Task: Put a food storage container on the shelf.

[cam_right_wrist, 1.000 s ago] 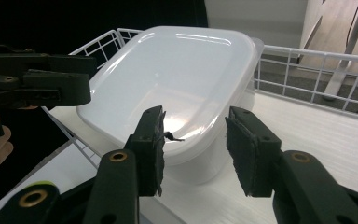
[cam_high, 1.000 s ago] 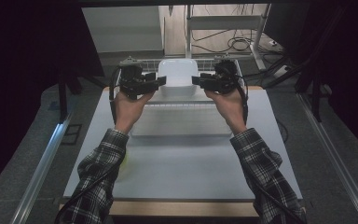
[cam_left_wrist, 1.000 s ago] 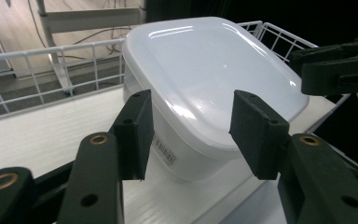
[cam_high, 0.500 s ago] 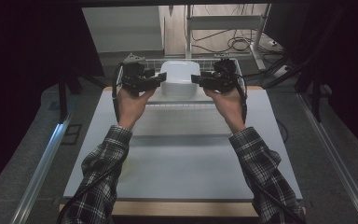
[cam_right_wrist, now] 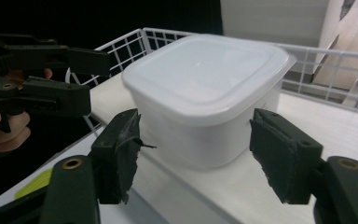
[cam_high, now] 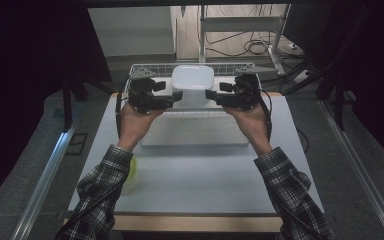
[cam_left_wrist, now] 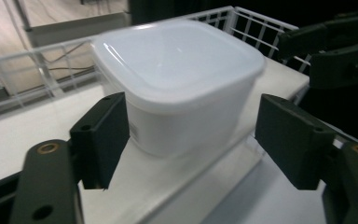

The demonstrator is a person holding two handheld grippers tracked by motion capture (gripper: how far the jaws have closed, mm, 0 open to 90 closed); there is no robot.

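One smooth rounded-square white plastic tub [cam_left_wrist: 182, 88], wire basket [cam_left_wrist: 256, 23]

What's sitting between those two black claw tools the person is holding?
A white lidded plastic container stands between the left gripper and the right gripper, seen in the high view. Both grippers' jaws have just been opening and stand clear of its sides.

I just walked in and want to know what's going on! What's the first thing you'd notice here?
A white plastic tub with its lid on sits in the wire basket at the far end of the table. The left gripper and the right gripper flank it, and their jaws have just been opening, with the pads clear of its sides. Checked sleeves come in from below.
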